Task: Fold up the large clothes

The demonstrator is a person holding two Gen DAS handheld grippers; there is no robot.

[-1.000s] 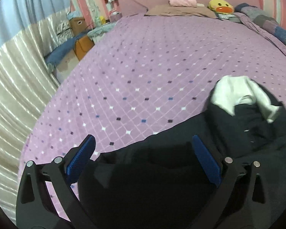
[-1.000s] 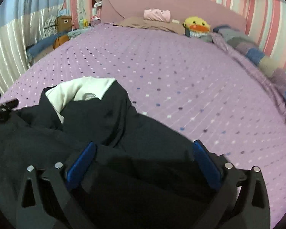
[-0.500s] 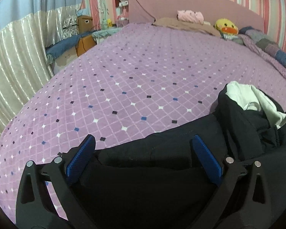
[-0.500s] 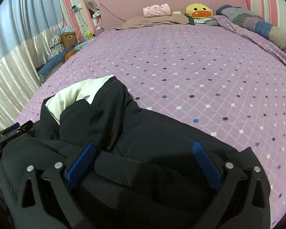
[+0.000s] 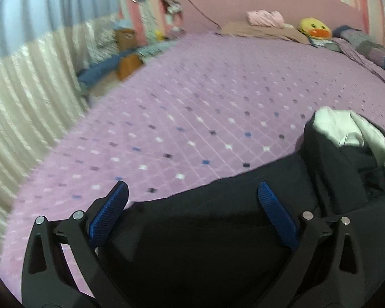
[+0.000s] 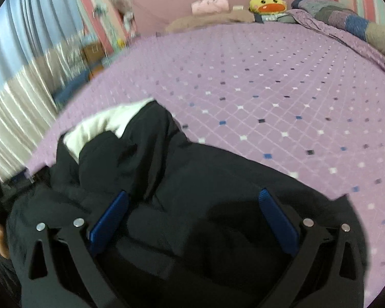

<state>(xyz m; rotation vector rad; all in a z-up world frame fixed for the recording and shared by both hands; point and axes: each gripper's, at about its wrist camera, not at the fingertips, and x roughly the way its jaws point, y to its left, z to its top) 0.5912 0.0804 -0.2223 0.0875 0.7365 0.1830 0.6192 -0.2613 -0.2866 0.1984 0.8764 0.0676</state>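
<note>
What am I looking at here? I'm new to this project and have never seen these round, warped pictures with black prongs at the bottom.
There is no robot: a person holds a pair of tongs in each hand, each with a wide-angle camera looking along its blue-padded fingers. One picture comes from the left tongs, the other from the right tongs. Both stand open, holding nothing. Under them lies a crumpled black garment with a white lining, waiting to be folded on a purple bedspread. At the headboard sit a yellow duck toy and a pink cushion.
</note>
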